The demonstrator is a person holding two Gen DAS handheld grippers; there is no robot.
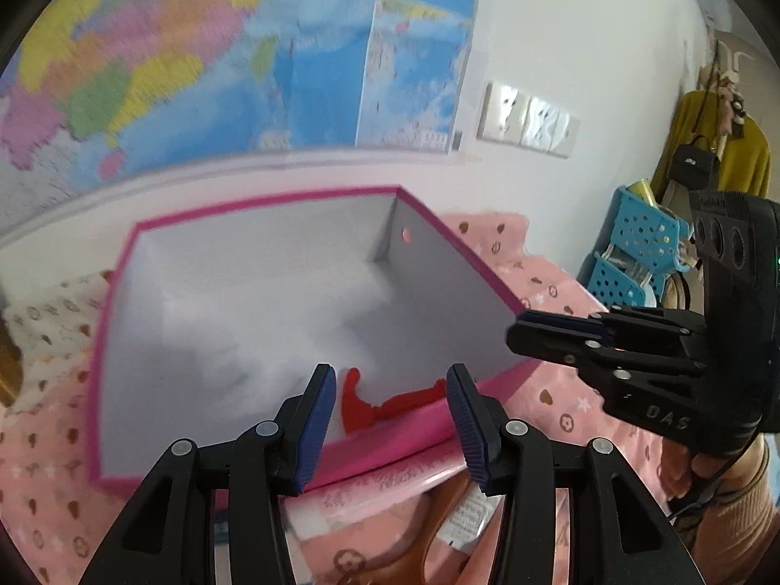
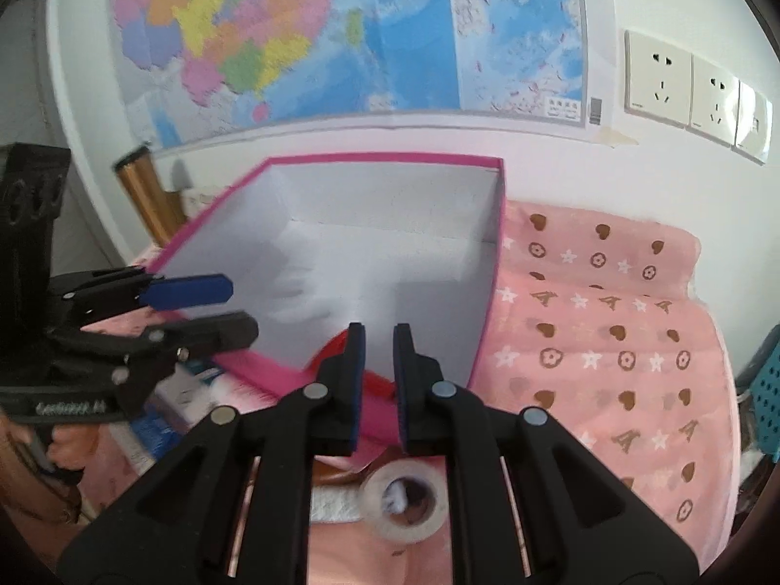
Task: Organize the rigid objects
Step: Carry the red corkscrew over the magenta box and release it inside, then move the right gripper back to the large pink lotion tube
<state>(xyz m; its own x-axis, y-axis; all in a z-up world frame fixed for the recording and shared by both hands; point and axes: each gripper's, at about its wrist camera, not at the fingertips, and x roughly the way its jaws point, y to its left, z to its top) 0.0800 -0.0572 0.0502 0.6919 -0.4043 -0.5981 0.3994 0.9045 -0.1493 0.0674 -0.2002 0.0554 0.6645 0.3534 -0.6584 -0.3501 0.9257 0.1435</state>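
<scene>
Bright daylight, motion blur, fisheye bending, dark corners.

One pink-rimmed box (image 2: 487,263), one red object (image 1: 385,402) inside it, one tape roll (image 2: 404,502), two grippers, left (image 1: 390,419) and right (image 2: 379,385), three wall sockets (image 2: 697,95), one map (image 2: 341,34), two blue baskets (image 1: 633,253)

Both wrist views near, over box (image 1: 273,292)

Open-topped box (image 2: 404,263) nearly bare; near wall (image 2: 273,370) blocks low entry.
</scene>
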